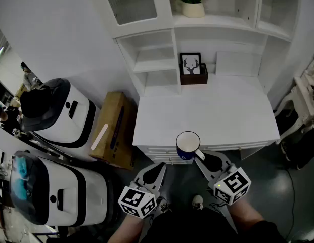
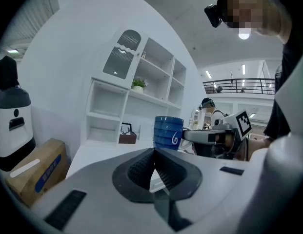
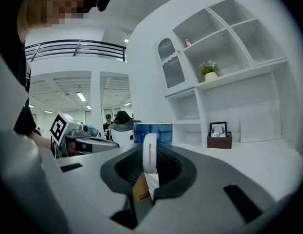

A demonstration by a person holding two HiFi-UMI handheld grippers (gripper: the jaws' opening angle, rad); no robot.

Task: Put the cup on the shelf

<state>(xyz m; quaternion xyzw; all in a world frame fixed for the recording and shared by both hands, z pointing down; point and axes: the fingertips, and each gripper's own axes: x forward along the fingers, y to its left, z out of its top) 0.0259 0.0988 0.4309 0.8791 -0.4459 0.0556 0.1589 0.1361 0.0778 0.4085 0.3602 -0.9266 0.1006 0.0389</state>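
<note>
One cup [image 1: 187, 147] held by its handle in the right gripper [image 1: 201, 158], not yet on the shelf [image 1: 155, 64].
Right jaws are closed tight on the white handle, so the blue cup body sits just past their tips over the desk [image 1: 222, 110] front edge; I can't tell if it touches the desk. Left gripper [image 1: 157, 172] has its jaws pressed together on nothing, with the cup off to their right. Risks: a handle-only pinch could let the cup swing or slip on the lift, and the shelf openings are well ahead of the jaws, so the rim could clip a shelf edge or the picture frame [image 1: 191, 65]. Count: one cup, two grippers, one picture frame, one potted plant [image 1: 192, 1], one cardboard box [image 1: 114, 130].
</note>
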